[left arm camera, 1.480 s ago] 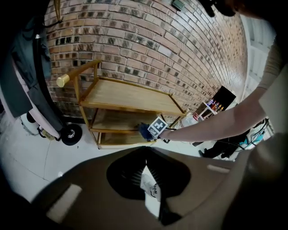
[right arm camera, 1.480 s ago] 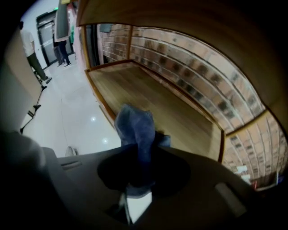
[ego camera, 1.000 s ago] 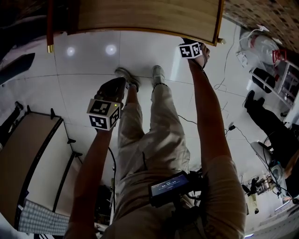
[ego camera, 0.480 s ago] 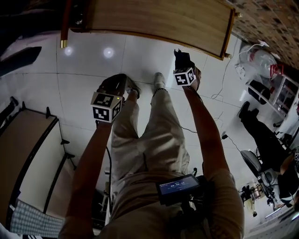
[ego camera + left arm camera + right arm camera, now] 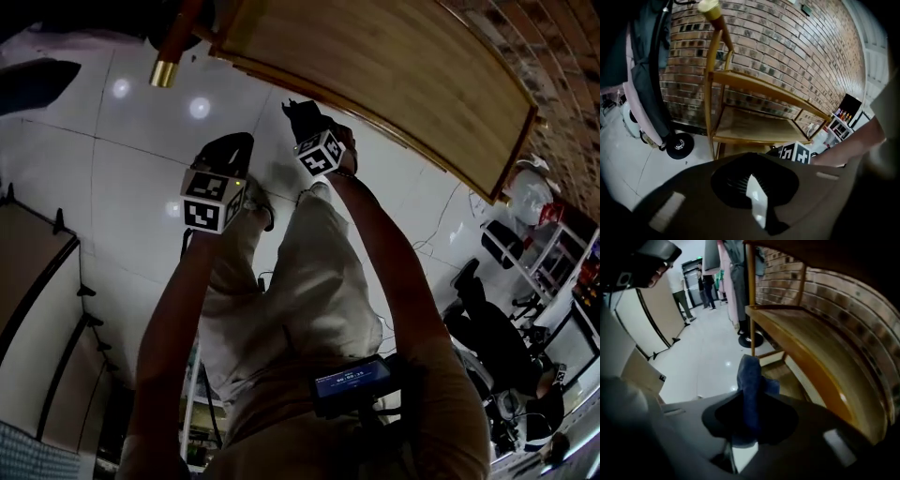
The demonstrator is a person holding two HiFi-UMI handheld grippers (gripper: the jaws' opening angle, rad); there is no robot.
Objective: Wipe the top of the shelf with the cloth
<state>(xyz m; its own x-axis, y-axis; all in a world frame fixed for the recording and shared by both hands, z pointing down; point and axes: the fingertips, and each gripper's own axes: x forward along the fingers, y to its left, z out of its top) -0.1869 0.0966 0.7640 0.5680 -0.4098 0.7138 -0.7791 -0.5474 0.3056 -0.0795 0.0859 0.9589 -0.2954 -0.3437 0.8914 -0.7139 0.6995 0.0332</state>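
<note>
One blue cloth (image 5: 751, 390) stands upright between the jaws of the right gripper (image 5: 749, 427), which are pinched on its lower part while the free end sticks up above them and folds a little to the right. In the head view this gripper (image 5: 305, 120) is held out at the end of a straight arm, just in front of the near edge of the wooden shelf (image 5: 403, 80), with its marker cube turned toward the camera. From the right gripper view, a bare wooden tier of the shelf (image 5: 806, 348) sweeps along the right side, beside the brick wall (image 5: 843, 301), and the cloth is held close to it, at its left. The left gripper (image 5: 225, 157) hangs lower and to the left, over the white tiled floor (image 5: 122, 187), well short of the shelf; its own view shows the jaws pressed together with nothing between them. That view looks across at the shelf's tiers (image 5: 754, 124) against the brick wall, with dark garments (image 5: 647, 70) hanging at the left above a black wheel (image 5: 678, 145). Beige trousers (image 5: 300, 291) fill the middle of the head view, and a small lit screen (image 5: 352, 382) sits at the waist. People (image 5: 705, 289) stand far down the room.
</note>
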